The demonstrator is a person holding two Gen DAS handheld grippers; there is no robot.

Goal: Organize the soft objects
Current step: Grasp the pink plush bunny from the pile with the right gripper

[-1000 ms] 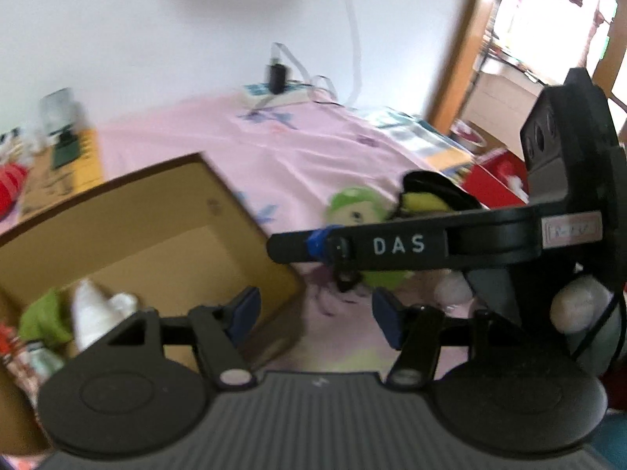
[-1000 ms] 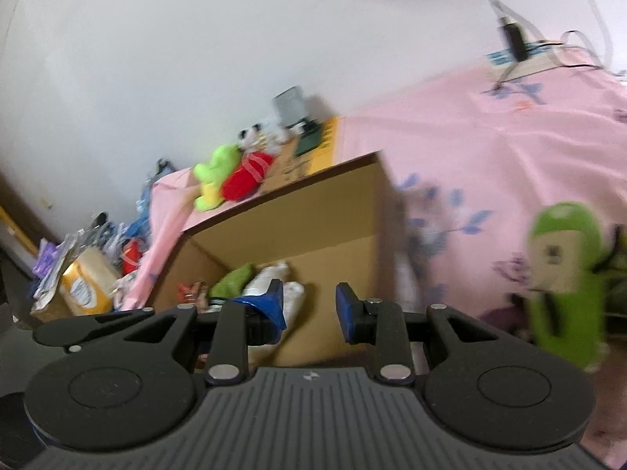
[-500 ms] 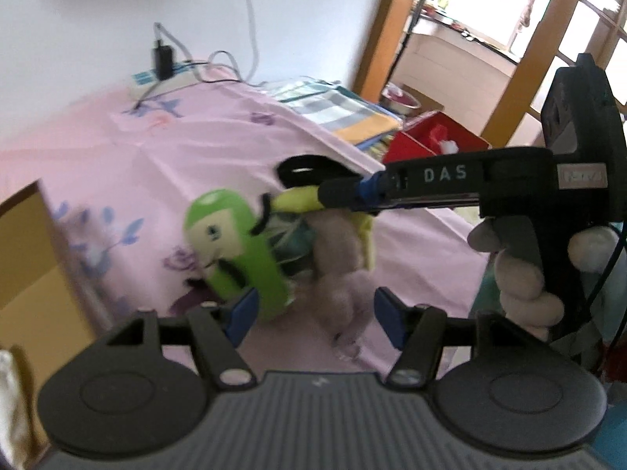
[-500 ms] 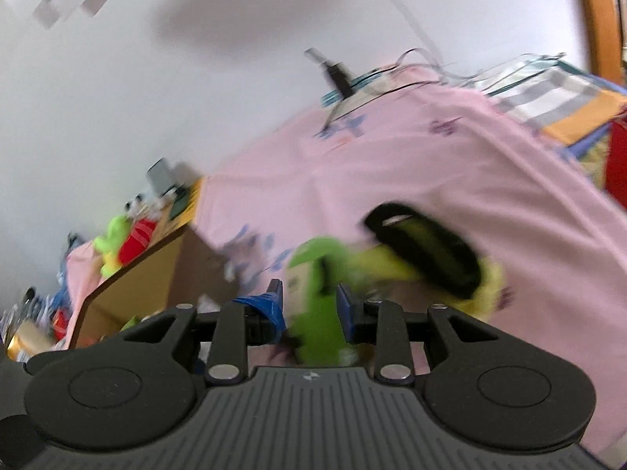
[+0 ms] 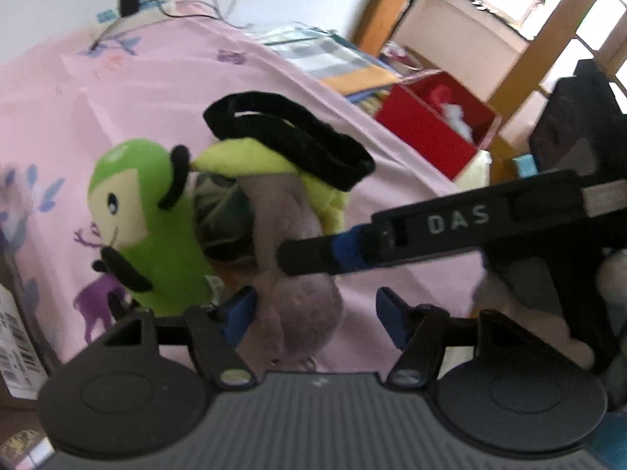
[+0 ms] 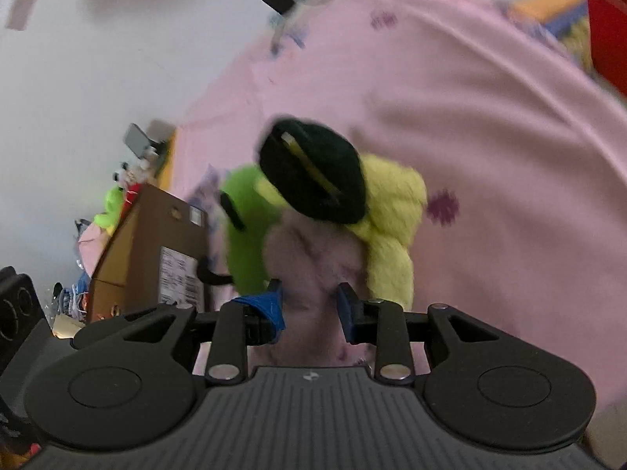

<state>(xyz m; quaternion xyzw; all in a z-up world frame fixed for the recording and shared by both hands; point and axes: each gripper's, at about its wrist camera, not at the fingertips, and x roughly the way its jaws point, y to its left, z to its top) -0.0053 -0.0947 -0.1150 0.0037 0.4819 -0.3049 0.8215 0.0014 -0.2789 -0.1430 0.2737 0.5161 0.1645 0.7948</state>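
Where the cardboard box point(image 6: 149, 250) filled both views a second ago, it now sits at the left edge of the bed point(image 5: 149, 90), and the plush pile has come close. Left tongs point(image 5: 313, 313) hang spread around the mauve plush point(image 5: 298, 297); right tongs point(image 6: 309, 307), opening, straddle it too. Next pickup looks imminent.
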